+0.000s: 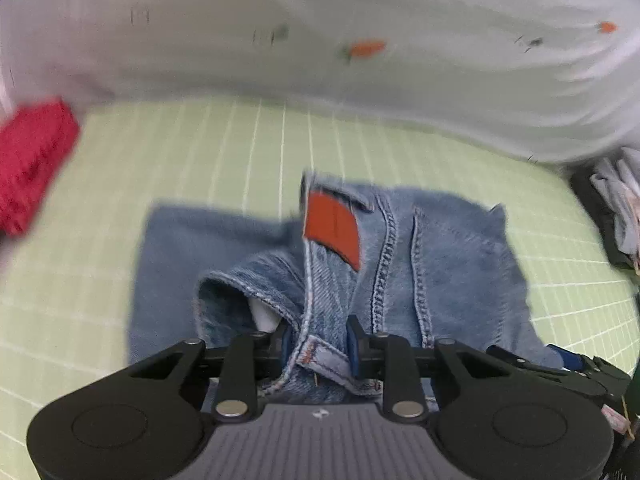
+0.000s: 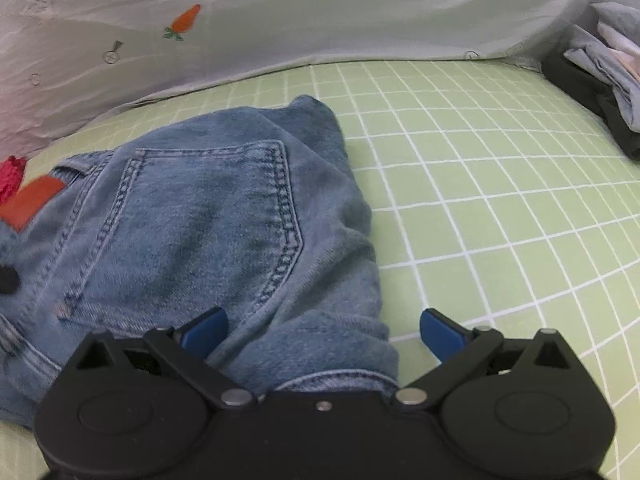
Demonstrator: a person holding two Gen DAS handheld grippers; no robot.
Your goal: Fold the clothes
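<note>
Jeans (image 2: pixel 208 216) lie on the mat (image 2: pixel 480 200) (pillow (image 2: pixel 320 8) behind them).

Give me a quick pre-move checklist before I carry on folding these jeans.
1. Left gripper clamped on the jeans waistband: ok.
2. Right gripper gripping: not ok; fingers wide open, denim lying between them.
3. Jeans flat: not ok, bunched near the orange patch.
4. Green grid mat to the right free for the fold: ok.
5. Clothes pile and red cloth apart from the jeans: ok.
6. Layers under the denim: cannot tell.
</note>
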